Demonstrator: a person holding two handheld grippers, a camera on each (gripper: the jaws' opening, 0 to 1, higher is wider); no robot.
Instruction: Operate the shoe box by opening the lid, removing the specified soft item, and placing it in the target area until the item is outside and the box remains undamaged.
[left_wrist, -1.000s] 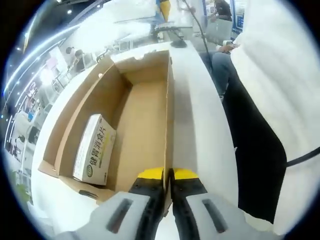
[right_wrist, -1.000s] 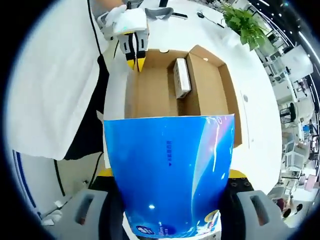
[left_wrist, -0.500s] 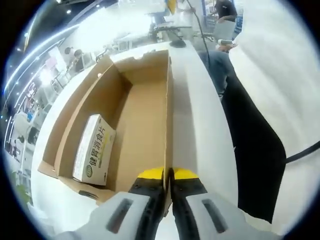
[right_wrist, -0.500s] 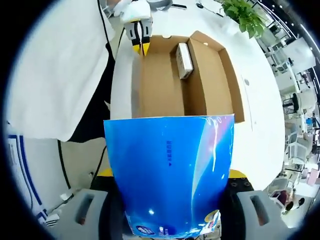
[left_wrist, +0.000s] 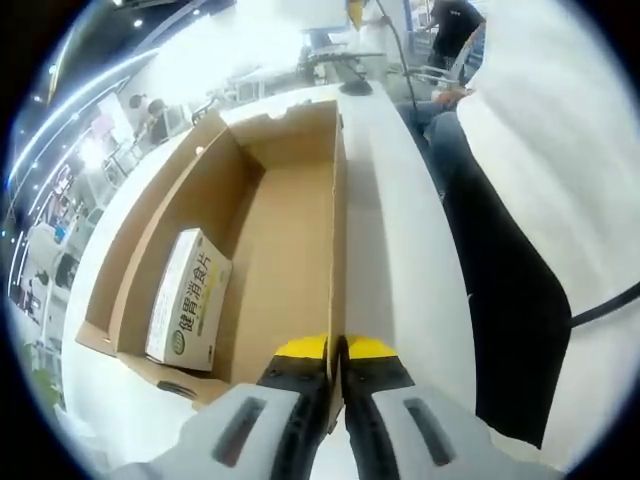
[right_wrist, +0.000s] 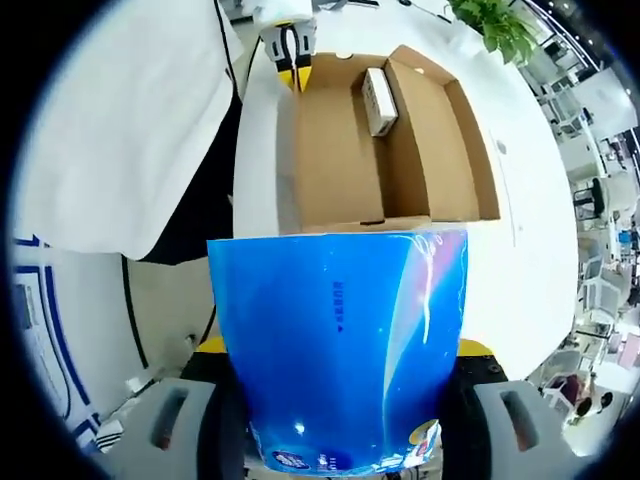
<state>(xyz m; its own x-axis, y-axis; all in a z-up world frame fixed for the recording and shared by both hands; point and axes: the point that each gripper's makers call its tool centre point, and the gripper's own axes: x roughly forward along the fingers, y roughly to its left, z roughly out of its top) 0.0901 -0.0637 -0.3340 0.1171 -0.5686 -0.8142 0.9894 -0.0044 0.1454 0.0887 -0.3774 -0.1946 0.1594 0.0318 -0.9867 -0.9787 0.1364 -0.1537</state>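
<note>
Closest in the right gripper view, one blue soft pack (right_wrist: 338, 350) fills the lower half, clamped between the right gripper (right_wrist: 338, 400) jaws, whose yellow-tipped ends show at either side of it. The pack is held up outside the box, on the near side of its near end. Beyond it lies one open cardboard shoe box (right_wrist: 340, 150) on the white bench (right_wrist: 530, 230), its flap folded out to one side. Inside the box, toward the far end, lies one small white carton (right_wrist: 378, 100). At the far corner of the box the left gripper (right_wrist: 294, 68) reaches down from above, its yellow tips pinched on the box wall.

Near in the left gripper view, the left gripper (left_wrist: 336, 352) has its two jaws clenched on the thin edge of the box wall (left_wrist: 338, 240), which runs straight away from the camera. One white carton (left_wrist: 188, 298) with green printing rests on the box floor against the opposite wall. A person's white sleeve (left_wrist: 560, 170) hangs alongside the bench (left_wrist: 400, 260).
</note>
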